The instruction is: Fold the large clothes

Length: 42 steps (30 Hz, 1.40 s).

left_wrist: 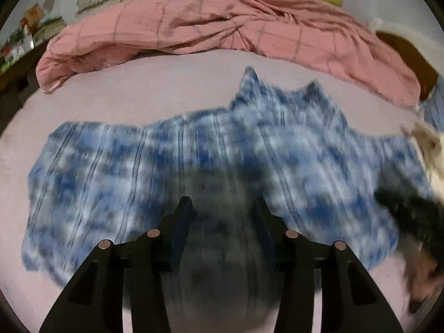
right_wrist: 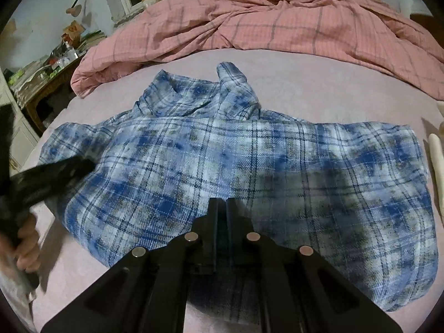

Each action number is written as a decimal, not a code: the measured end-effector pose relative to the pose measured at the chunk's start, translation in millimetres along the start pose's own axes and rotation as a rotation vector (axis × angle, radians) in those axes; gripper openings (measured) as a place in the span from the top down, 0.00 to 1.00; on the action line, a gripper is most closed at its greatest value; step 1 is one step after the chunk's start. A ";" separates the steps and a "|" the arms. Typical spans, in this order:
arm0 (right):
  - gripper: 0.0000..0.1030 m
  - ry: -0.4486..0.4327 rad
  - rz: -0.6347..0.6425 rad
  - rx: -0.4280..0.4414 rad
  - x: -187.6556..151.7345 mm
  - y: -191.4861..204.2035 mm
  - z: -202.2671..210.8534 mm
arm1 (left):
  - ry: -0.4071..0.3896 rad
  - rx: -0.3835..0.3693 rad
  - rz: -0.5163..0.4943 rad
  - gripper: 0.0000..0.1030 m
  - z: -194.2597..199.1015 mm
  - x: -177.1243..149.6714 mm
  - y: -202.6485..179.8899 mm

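A blue plaid shirt (right_wrist: 236, 161) lies spread flat on the pale pink bed sheet (right_wrist: 319, 88), collar toward the far side. My right gripper (right_wrist: 222, 206) hovers over the shirt's near middle with its jaws together; no cloth shows lifted between them. In the blurred left wrist view the shirt (left_wrist: 194, 152) fills the middle. My left gripper (left_wrist: 224, 208) stands over it with its fingers apart and nothing between them. The left gripper (right_wrist: 58, 172) also appears as a dark blur over the shirt's left sleeve, held by a hand (right_wrist: 26, 238).
A bunched pink checked duvet (right_wrist: 277, 19) runs across the far side of the bed. A cluttered wooden desk (right_wrist: 47, 77) stands beyond the bed's left edge. A white object (right_wrist: 435, 152) lies at the right edge.
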State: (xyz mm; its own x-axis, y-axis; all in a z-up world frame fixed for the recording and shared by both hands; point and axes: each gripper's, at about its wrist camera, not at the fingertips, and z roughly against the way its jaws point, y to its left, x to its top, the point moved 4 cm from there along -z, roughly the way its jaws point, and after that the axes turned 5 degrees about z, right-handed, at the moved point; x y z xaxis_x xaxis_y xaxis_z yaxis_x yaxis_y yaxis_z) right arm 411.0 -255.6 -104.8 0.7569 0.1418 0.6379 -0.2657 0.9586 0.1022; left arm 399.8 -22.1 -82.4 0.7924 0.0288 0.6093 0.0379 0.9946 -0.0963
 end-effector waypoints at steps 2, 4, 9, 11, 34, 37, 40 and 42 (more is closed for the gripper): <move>0.94 0.000 0.004 -0.004 -0.1 0.7 0.5 | 0.000 0.010 -0.018 0.57 1.9 -12.5 -0.3; 0.94 0.002 -0.002 -0.002 0.4 0.3 0.8 | -0.030 0.022 -0.058 0.56 5.7 -20.2 -1.7; 0.94 0.005 -0.005 -0.004 0.0 0.0 1.8 | -0.045 -0.026 0.008 0.55 3.8 -21.5 6.7; 0.94 0.008 -0.007 -0.007 -0.2 0.1 2.7 | -0.066 -0.022 0.000 0.54 4.1 -22.3 5.6; 0.94 0.014 0.036 -0.050 -1.6 6.6 -0.7 | -0.072 -0.085 0.047 0.00 -12.8 -7.4 5.1; 0.94 0.014 0.040 -0.053 -1.7 7.1 -0.5 | -0.068 -0.064 0.030 0.00 -12.8 -7.1 1.5; 0.94 0.011 0.053 -0.065 -2.1 8.0 -0.9 | -0.062 -0.059 0.030 0.00 -12.8 -7.2 0.3; 0.94 0.010 0.060 -0.069 -1.7 8.5 -1.3 | -0.063 -0.068 0.038 0.00 -12.9 -7.6 1.0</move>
State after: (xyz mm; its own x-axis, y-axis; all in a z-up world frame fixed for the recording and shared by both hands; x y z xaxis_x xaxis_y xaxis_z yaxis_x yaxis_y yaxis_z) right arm 408.2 -247.4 -106.0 0.7473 0.2013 0.6333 -0.2693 0.9630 0.0116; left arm 401.6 -22.6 -97.3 0.7542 0.0749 0.6524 0.0516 0.9836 -0.1726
